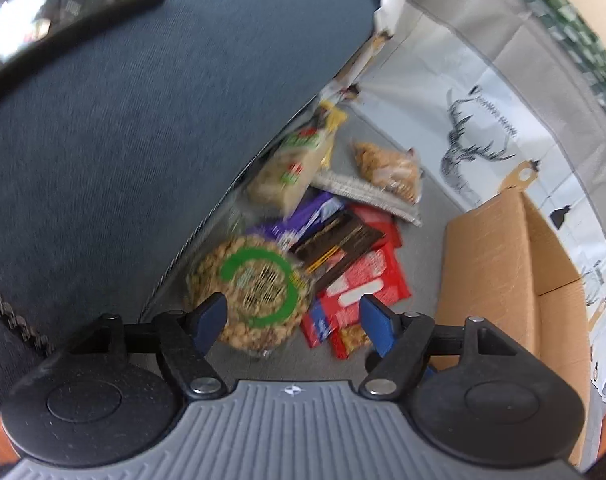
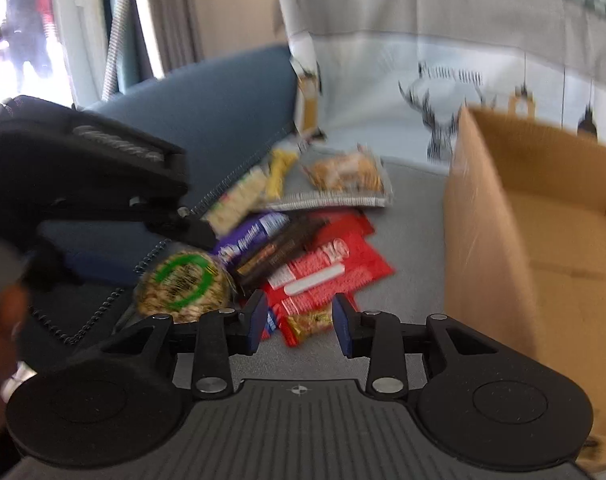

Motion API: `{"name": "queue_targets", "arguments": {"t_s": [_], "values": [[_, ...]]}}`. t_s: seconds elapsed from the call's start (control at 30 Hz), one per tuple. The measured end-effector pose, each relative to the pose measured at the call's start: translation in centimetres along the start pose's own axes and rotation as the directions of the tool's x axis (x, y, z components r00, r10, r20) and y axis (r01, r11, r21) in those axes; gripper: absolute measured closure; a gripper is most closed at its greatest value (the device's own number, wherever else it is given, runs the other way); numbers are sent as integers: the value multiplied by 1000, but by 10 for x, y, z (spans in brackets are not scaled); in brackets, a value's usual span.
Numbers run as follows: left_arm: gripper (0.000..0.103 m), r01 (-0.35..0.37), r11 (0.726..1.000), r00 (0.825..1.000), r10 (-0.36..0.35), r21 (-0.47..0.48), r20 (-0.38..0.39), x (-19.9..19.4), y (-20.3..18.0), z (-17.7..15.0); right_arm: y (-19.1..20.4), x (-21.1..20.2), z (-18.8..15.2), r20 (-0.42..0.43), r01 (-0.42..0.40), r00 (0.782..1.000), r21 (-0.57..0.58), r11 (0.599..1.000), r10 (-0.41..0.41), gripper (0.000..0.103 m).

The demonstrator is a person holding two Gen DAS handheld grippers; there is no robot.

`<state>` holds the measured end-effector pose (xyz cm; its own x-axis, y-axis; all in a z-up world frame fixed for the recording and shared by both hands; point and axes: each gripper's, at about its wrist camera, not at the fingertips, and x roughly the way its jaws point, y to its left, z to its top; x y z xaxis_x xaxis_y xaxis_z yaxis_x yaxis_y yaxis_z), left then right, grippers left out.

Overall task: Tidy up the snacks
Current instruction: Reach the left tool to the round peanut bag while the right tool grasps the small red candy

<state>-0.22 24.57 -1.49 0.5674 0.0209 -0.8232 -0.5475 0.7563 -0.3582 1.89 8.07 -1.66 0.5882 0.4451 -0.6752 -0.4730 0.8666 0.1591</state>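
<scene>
Open cardboard box [image 2: 515,216] at right on the grey surface [image 2: 407,236]; the snacks lie heaped left of it, red packets [image 2: 327,268] beside a round nut pack [image 1: 251,292]. Left tool [image 1: 293,322] released, empty above the heap. Right tool [image 2: 299,322] parted, grasping nothing.

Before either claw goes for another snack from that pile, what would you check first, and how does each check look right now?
1. Left gripper free to grab: ok, jaws apart, nothing between them.
2. Right gripper free: ok, jaws apart, nothing clamped.
3. Target in line: ok, round nut pack sits just ahead of the left gripper; small red packet lies ahead of the right.
4. Cardboard box ready to receive: ok, open top, beside the pile.
5. Box contents: cannot tell, only part of its inside shows.
6. Pile stability: not ok, red wrappers, dark bar and purple bar overlap.
</scene>
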Motion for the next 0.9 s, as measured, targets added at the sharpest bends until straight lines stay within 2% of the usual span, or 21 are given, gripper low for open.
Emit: {"name": "queue_targets", "arguments": {"t_s": [0.1,0.3,0.47,0.77,0.87,0.9], "values": [[21,-32,998,999,31,-46,-25,7,5,-4,1,18,-4,-11,40,999,-19,999,-40,52],[18,-83,989,992,71,-122,-101,32,12,-1,-16,49,-10,-91,59,994,67,996,-53,51],[17,-117,978,984,91,-174,-153,53,18,4,-23,62,-14,-103,56,994,88,995,-47,50],[17,-155,980,982,139,-126,-128,67,3,13,-23,73,-7,-88,47,995,64,997,-41,50],[18,-175,982,978,164,-78,-130,69,-3,14,-24,74,-5,-86,52,995,42,998,-48,58],[20,-180,982,977,172,-59,-127,68,-6,14,-24,74,-5,-84,52,995,33,998,-49,66]]}}
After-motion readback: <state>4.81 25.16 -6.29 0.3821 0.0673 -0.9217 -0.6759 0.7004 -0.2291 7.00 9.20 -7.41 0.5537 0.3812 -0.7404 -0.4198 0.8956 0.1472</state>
